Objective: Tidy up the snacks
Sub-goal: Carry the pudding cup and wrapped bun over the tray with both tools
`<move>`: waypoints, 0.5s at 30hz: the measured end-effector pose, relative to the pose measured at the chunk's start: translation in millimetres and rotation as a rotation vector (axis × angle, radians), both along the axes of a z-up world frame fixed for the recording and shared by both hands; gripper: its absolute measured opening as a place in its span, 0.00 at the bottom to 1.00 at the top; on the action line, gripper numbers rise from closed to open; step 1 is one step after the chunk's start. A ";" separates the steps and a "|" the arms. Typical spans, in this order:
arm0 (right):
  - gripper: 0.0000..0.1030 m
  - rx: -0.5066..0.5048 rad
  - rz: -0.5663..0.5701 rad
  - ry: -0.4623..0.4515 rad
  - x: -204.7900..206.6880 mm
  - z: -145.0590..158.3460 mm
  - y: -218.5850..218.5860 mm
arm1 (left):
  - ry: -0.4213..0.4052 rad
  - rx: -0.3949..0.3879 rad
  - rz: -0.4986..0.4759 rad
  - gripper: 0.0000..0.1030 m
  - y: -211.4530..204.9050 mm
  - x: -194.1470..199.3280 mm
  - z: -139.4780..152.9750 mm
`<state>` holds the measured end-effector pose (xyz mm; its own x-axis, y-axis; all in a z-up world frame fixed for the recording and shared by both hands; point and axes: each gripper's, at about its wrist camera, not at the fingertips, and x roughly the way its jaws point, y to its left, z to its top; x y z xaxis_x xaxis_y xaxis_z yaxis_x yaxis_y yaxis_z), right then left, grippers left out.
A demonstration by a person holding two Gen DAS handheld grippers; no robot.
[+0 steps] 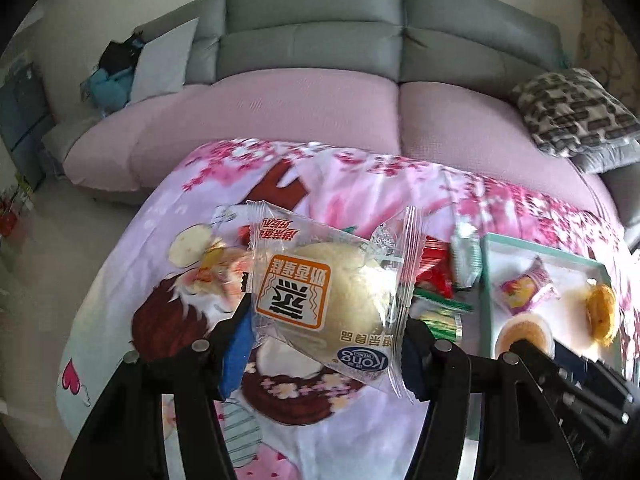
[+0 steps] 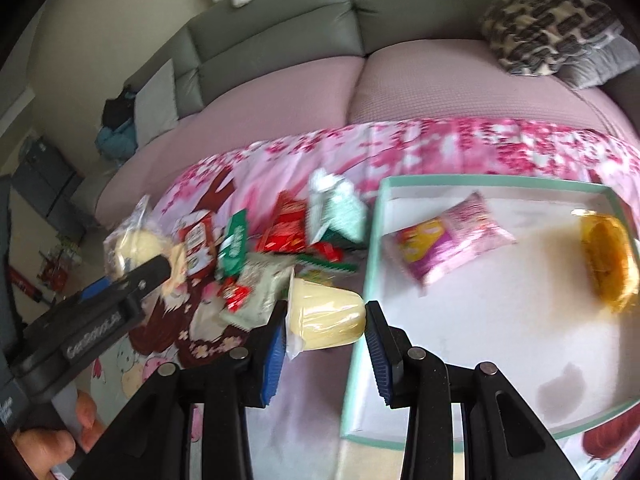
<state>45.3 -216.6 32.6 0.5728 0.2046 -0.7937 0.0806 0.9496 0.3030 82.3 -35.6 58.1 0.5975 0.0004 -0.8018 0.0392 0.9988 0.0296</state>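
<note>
My left gripper is shut on a clear-wrapped pale bun with an orange label, held above the table; both show in the right wrist view, the gripper and the bun, at far left. My right gripper is shut on a pale yellow jelly cup, held by the left rim of the mint-edged white tray. The tray holds a pink snack packet and an orange wrapped pastry. A pile of red, green and white snack packets lies left of the tray.
The table wears a pink floral cartoon cloth. Behind it stands a sofa with pink seat covers and a patterned cushion. The tray, the jelly cup and the right gripper's body show at right in the left wrist view.
</note>
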 end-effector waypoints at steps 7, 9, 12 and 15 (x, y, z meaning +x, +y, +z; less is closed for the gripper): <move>0.39 -0.013 -0.144 0.005 -4.8 3.2 -54.6 | 0.002 0.015 -0.108 0.62 -47.2 -6.3 -0.9; 0.39 -0.016 -0.192 0.005 -7.9 4.4 -73.5 | 0.006 0.006 -0.145 0.62 -62.8 -8.9 -1.7; 0.39 -0.022 -0.249 0.006 -14.2 5.6 -95.9 | 0.002 0.008 -0.197 0.62 -84.1 -14.6 -0.9; 0.39 -0.023 -0.307 0.001 -22.6 6.9 -119.1 | -0.017 0.010 -0.257 0.62 -103.1 -21.0 0.5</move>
<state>22.7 -335.8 39.5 0.6043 0.0045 -0.7968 0.3649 0.8874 0.2818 61.3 -138.8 58.6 0.5925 -0.1458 -0.7923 0.2914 0.9557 0.0421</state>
